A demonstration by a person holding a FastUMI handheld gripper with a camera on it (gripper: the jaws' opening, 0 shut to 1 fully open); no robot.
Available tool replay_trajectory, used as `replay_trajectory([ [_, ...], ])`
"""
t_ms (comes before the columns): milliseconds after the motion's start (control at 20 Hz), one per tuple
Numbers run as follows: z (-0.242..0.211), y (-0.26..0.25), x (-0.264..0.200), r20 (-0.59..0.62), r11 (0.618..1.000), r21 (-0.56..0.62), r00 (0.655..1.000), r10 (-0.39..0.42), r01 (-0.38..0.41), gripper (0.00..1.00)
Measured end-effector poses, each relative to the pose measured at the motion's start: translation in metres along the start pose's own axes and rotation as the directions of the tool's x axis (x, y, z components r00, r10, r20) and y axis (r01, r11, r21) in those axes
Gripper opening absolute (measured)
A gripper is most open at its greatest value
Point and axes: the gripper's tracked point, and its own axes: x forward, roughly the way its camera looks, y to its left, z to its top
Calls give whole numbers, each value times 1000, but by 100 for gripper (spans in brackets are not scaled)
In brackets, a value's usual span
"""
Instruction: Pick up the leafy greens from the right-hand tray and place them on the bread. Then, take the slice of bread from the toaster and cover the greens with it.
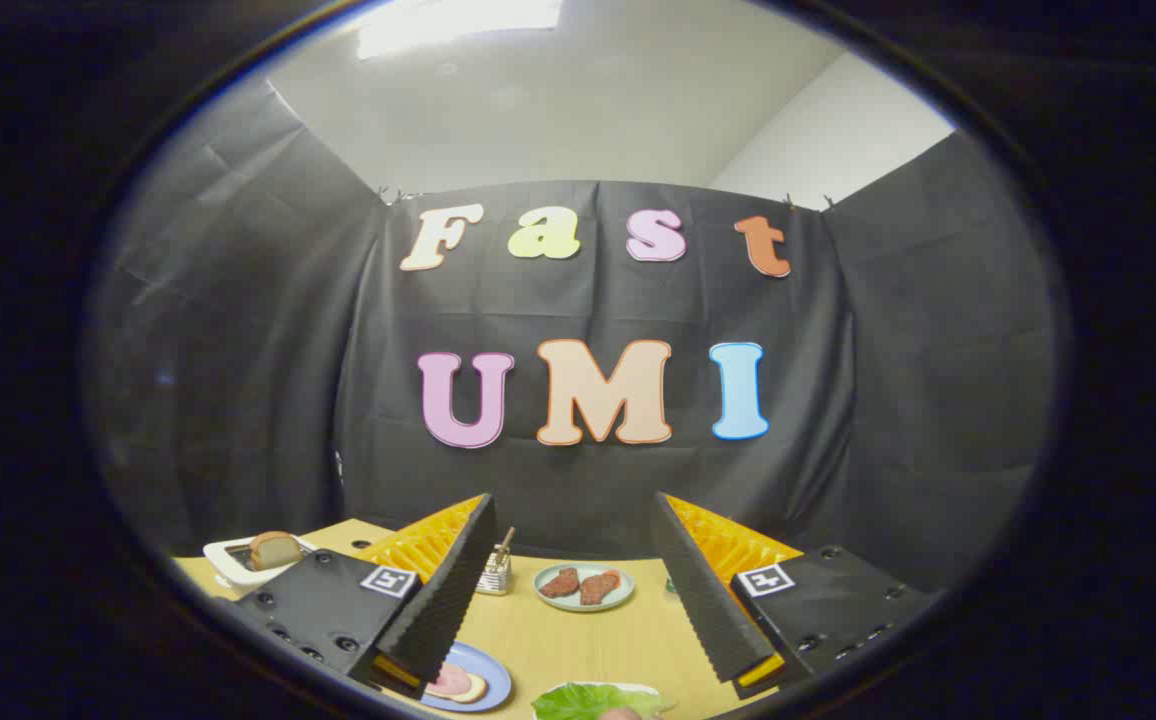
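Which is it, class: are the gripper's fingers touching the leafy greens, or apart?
Apart. The gripper view shows the gripper open, raised over the table, its fingers spread wide, with the leafy greens lying untouched between them.

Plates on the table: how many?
3: plate of meat beyond the open fingers, blue plate beside one finger, plate of greens between them. Fingers may hide others.

Gripper-mounted fisheye, raised above table (578, 640), facing booth's back wall, tool (573, 590) fingers framing view
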Motion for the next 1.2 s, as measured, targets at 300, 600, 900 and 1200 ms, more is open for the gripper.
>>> replay_trajectory([
  [300, 1, -2, -1, -5, 1000, 9, 1000, 15, -15, 100],
  [600, 0, -8, -1, -10, 1000, 13, 1000, 16, -16, 100],
  [900, 2, -14, -4, -4, 1000, 15, 1000, 15, -15, 100],
  [1200, -3, -18, -7, -20, 999, -1, 999, 35, -35, 100],
])
